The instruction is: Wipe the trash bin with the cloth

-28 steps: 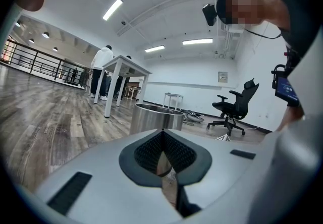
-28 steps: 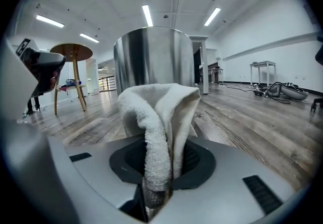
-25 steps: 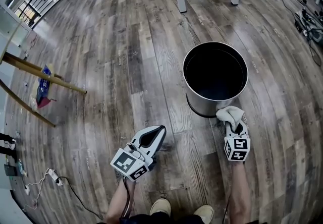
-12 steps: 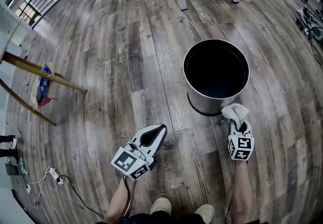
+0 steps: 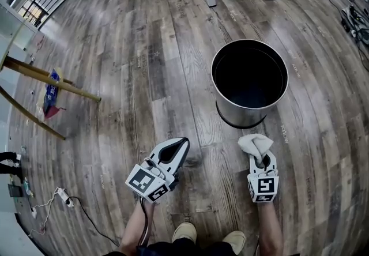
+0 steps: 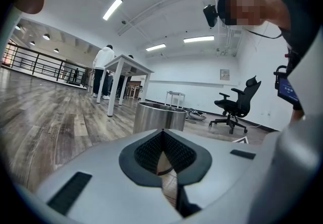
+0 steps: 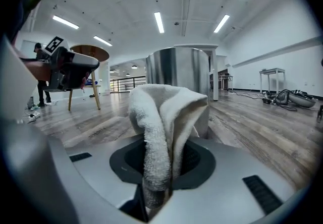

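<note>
Since the earlier frame, the right gripper (image 5: 260, 160) had pulled back toward the person. The white fluffy cloth (image 5: 255, 144) had been against the near side of the round shiny metal trash bin (image 5: 235, 114). Now it was just off it, with a strip of grey-brown wooden floor (image 5: 144, 76) between them. The left gripper (image 5: 183, 144) had hardly moved.

The bin stood upright on the floor, far from the person's feet and a little to the right. The wiping step looked to be in hand, between strokes. The next move likely called for bringing the cloth forward to touch the bin's wall again, then rubbing along it.

The right gripper view showed what the head view could not: the jaws were clenched on the cloth, which stuck up in a folded bunch, and the bin's tall shiny side rose behind it. Only the head view showed the gap on the floor and the bin's dark inside. The left gripper view showed its jaws pressed together at the tips with nothing between them, and the bin further off.
</note>
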{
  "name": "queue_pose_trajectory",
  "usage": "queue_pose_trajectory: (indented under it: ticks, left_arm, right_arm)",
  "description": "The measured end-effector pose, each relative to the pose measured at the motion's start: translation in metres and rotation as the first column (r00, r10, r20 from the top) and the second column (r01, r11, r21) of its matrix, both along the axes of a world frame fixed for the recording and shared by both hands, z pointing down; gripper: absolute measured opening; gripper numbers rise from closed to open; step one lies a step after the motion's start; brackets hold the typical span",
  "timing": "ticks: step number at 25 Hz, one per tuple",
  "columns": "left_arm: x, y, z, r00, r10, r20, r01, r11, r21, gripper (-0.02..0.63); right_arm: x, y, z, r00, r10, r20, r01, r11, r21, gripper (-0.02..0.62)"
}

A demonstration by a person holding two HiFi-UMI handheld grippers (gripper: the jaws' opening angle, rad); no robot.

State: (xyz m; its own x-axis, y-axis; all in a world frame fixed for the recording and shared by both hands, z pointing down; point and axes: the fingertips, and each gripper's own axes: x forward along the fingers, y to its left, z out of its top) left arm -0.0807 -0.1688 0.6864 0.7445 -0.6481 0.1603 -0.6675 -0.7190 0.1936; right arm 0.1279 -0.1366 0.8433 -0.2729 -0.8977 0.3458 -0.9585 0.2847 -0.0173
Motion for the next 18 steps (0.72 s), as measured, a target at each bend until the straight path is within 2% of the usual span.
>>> queue_pose_trajectory:
  ticks: [5, 11, 14, 18]
  left_arm:
    - [-0.001, 0.002, 0.003, 1.0, 0.003, 0.012, -0.003, 1.0, -0.004, 0.0]
    - [-0.006, 0.002, -0.001, 1.0, -0.01, 0.013, 0.01, 1.0, 0.003, 0.0]
    - [-0.007, 0.002, -0.002, 1.0, -0.013, 0.011, 0.013, 1.0, 0.003, 0.0]
    - [-0.005, 0.003, -0.003, 1.0, -0.006, 0.015, 0.006, 1.0, 0.006, 0.0]
  right_arm:
    - [-0.061, -0.003, 0.001, 0.993, -0.114, 0.036, 0.114, 0.993, -0.007, 0.084]
    - [-0.123, -0.014, -0.007, 0.968, -0.245, 0.048, 0.244, 0.97, 0.017, 0.084]
    - [-0.14, -0.026, 0.0, 0.96, -0.279, 0.017, 0.279, 0.96, 0.006, 0.084]
    - [-0.149, -0.042, 0.015, 0.961, -0.275, 0.011, 0.275, 0.961, -0.03, 0.084]
